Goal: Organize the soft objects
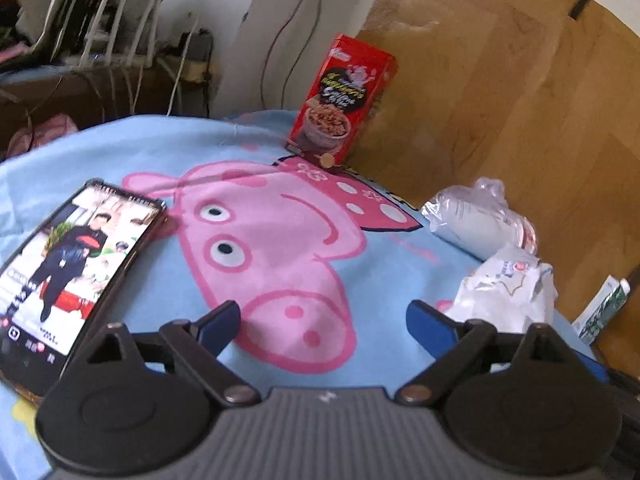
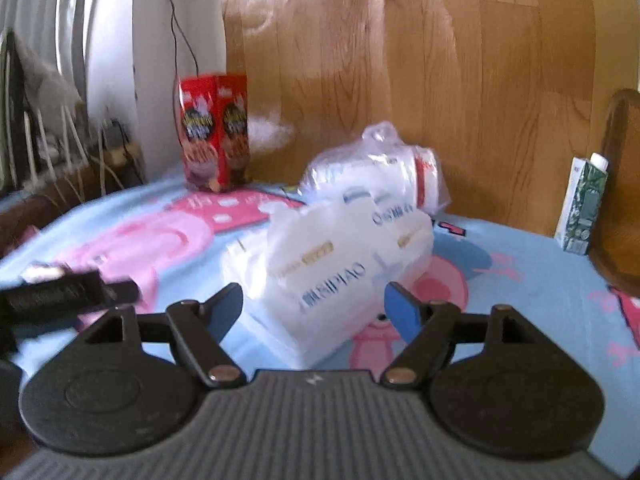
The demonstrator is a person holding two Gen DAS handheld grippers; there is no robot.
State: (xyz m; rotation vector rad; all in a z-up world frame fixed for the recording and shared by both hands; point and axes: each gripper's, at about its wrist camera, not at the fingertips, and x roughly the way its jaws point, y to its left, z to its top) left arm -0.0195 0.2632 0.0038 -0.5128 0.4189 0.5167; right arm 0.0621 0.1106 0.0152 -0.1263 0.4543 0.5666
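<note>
Right wrist view: the right gripper, jaws apart and empty, tilts down toward a white tissue pack lying lengthwise away on the blue blanket. Beyond it, near the blanket's far edge, lies a bagged paper roll. The left gripper also gapes empty.

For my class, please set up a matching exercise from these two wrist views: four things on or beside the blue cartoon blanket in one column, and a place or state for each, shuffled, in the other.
Things
1. red cereal box
2. phone
3. white tissue pack
4. green-and-white carton

Places or states
A. lying flat on the blanket, screen lit
B. upright at the blanket's far edge, by the wooden panel
C. just ahead of the right hand-held gripper, not gripped
D. upright at the right, beyond the blanket's edge

Pairs: 1-B, 2-A, 3-C, 4-D
</note>
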